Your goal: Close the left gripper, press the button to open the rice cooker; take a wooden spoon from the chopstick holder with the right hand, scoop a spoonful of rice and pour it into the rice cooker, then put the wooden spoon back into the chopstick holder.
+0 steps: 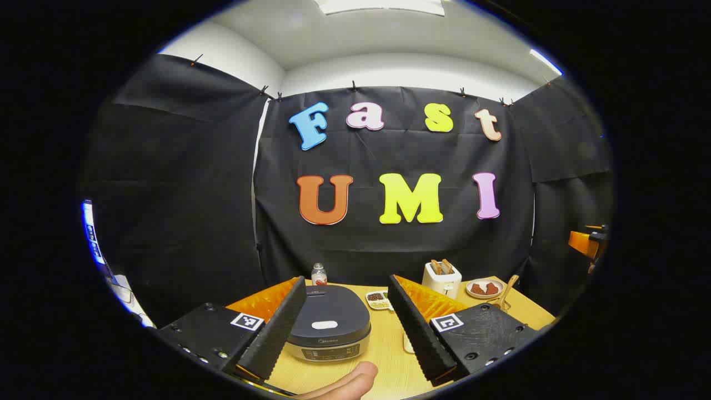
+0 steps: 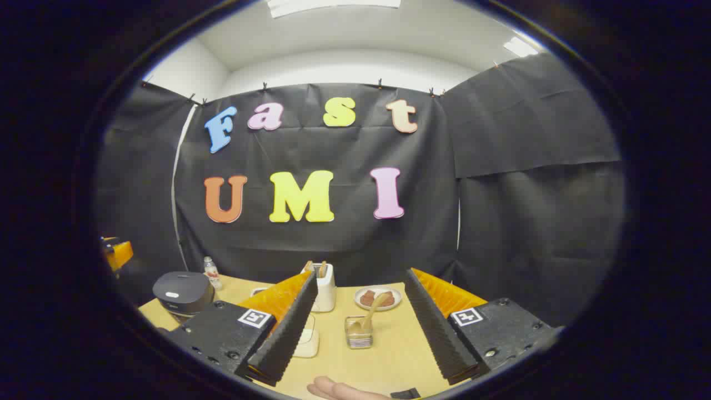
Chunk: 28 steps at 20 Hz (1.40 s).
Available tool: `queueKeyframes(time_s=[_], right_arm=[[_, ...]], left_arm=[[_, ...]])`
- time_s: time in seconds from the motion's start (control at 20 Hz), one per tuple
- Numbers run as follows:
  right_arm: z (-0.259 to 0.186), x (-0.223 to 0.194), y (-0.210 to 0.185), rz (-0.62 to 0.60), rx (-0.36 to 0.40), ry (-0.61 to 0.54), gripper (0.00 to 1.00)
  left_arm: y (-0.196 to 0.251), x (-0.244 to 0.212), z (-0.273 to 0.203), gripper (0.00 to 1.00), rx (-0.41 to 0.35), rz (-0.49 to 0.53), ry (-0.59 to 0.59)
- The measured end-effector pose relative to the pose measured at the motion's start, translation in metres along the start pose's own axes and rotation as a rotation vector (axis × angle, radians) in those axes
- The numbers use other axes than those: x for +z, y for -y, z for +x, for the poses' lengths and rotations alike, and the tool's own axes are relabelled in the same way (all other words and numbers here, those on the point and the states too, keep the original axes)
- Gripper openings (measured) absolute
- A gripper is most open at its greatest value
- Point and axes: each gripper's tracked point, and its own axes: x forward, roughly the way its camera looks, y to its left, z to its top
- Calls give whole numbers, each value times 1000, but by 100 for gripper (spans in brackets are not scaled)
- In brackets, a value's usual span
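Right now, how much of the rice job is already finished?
Nothing looks done yet. The rice cooker has its lid down. In hand: the left claw is open in front of it, not closed for the button. Left: the wooden spoon stands in its holder; the right claw is open, so scooping, pouring and returning remain.

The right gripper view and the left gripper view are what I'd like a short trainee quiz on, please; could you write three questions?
1. True or false: the dark grey rice cooker has its lid shut.
2. The long wooden spoon stands in: A) the clear chopstick holder; B) the white toaster.
3. Fill in: both fingers of the left hand-held gripper are spread ____.

Key: 1 true; 2 A; 3 apart.
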Motion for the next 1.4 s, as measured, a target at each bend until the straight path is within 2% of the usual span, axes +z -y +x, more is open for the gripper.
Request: queueKeyframes(time_s=[0.1, 0.15, 0.2, 0.25, 0.3, 0.35, 0.45, 0.55, 0.6, 1.05, 1.1, 1.25, 1.3, 1.4], right_arm=[[-3, -1, 4, 6, -4, 1, 100], [-3, -1, 7, 6, -7, 2, 96], [-3, 0, 9, 7, -12, 5, 100], [-3, 1, 10, 9, -14, 8, 100], [-5, 2, 10, 9, -13, 10, 96], [-6, 3, 10, 10, -15, 13, 100], [-6, 6, 12, 3, -22, 26, 100], [-7, 6, 13, -2, -27, 32, 100], [-6, 6, 13, 1, -25, 30, 96], [4, -13, 19, 39, -8, -14, 100], [4, -12, 20, 39, -9, -13, 96], [4, -12, 21, 42, -8, 1, 96], [5, -11, 22, 49, -11, 4, 96], [5, -12, 21, 60, -7, 6, 100]], left_arm=[[2, -3, 0, 94, 0, 5, -3], [3, -3, 0, 94, -2, 7, -4], [4, -3, -1, 94, -3, 8, -6], [5, -4, 0, 94, -4, 12, -8], [4, -5, 1, 94, 1, 18, -8], [2, -4, 0, 94, 13, 21, -8], [0, -3, 1, 94, 20, 26, -2], [4, -4, -1, 94, 2, 3, -10], [4, -4, -1, 94, -5, -7, -13], [-6, -7, 8, 94, 15, -38, -21], [-5, -8, 11, 94, 14, -40, -23], [-5, -4, 17, 80, 0, -53, -13], [-4, -10, 20, 68, -3, -49, -24], [-9, -18, 27, 65, 9, -25, -51]])
